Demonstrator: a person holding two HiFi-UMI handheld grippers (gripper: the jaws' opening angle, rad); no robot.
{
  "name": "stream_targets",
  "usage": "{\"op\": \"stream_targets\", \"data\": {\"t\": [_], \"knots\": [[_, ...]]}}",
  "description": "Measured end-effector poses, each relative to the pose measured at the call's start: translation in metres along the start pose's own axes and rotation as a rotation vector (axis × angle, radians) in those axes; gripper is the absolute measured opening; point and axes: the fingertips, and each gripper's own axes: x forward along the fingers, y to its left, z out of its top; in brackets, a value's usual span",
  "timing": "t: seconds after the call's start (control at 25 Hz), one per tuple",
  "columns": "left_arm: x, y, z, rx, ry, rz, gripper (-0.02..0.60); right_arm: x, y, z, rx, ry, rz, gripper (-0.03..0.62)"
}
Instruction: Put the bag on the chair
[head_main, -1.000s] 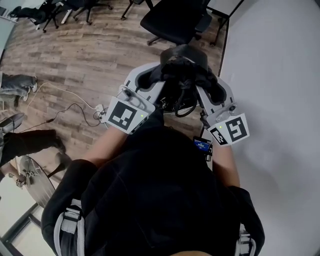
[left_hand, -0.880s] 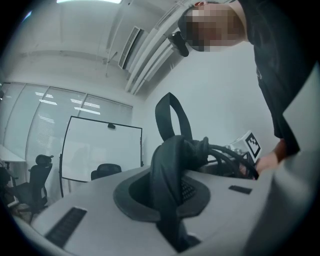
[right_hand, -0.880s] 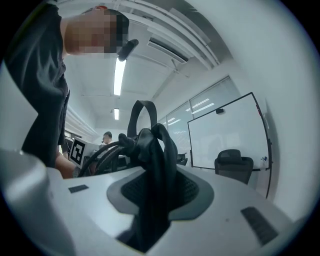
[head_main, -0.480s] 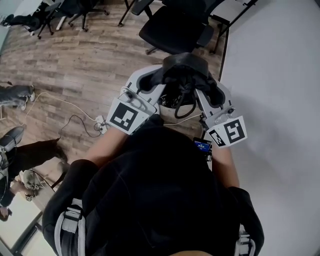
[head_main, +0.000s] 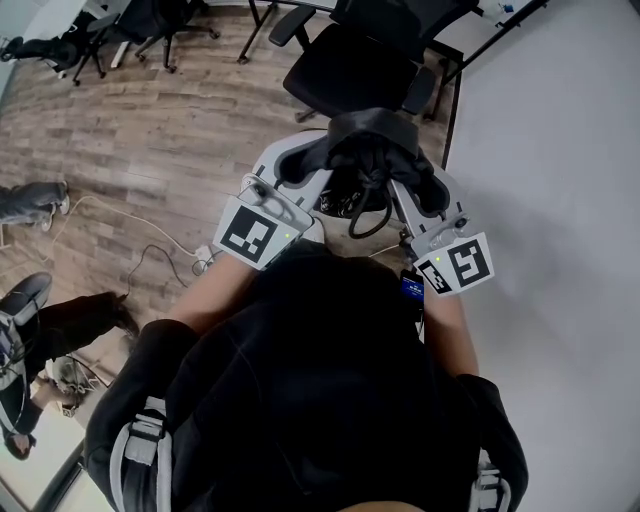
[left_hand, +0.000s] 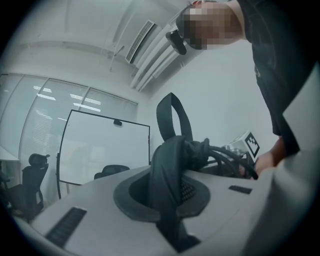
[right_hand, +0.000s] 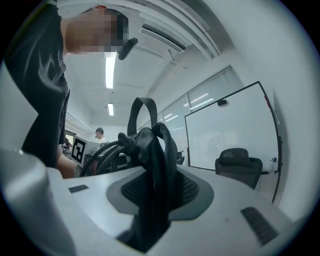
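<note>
I hold a black bag (head_main: 368, 138) up in front of me by its straps, one gripper on each side. The left gripper (head_main: 303, 166) is shut on a black strap (left_hand: 168, 186) that runs between its jaws. My right gripper (head_main: 424, 186) is likewise shut on a strap (right_hand: 156, 185), with a handle loop (right_hand: 142, 107) standing above it. The black office chair (head_main: 352, 68) stands on the wooden floor just beyond the bag, its seat facing me. The bag's lower part is hidden behind the grippers.
A white table (head_main: 560, 200) fills the right side, its black legs beside the chair. Cables and a power strip (head_main: 200, 256) lie on the floor at left. More chairs (head_main: 120, 22) stand far left. A person's legs (head_main: 30, 200) show at the left edge.
The chair has come lower in the head view and more of its seat and back shows. Both grippers keep the same hold on the bag.
</note>
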Motion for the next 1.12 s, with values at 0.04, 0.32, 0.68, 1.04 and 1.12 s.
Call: {"op": "stream_targets", "data": {"t": [0.04,0.32,0.68,1.04,1.12], "knots": [[-0.001,0.003,0.001,0.001,0.001,-0.001,0.038,0.003,0.001,0.001,-0.001,0.002,0.001,0.109],[0.013,0.028,0.003,-0.004,0.003,0.010,0.038,0.026,-0.014,0.007,-0.011,0.011,0.016,0.109],[0.043,0.052,0.004,0.005,0.015,0.035,0.037,0.049,-0.046,0.012,-0.018,0.016,0.055,0.109],[0.137,0.112,0.006,0.026,0.025,0.094,0.037,0.108,-0.148,0.024,-0.019,0.002,0.127,0.109],[0.168,0.131,0.003,0.029,0.041,0.117,0.038,0.125,-0.181,0.027,-0.019,0.003,0.142,0.109]]}}
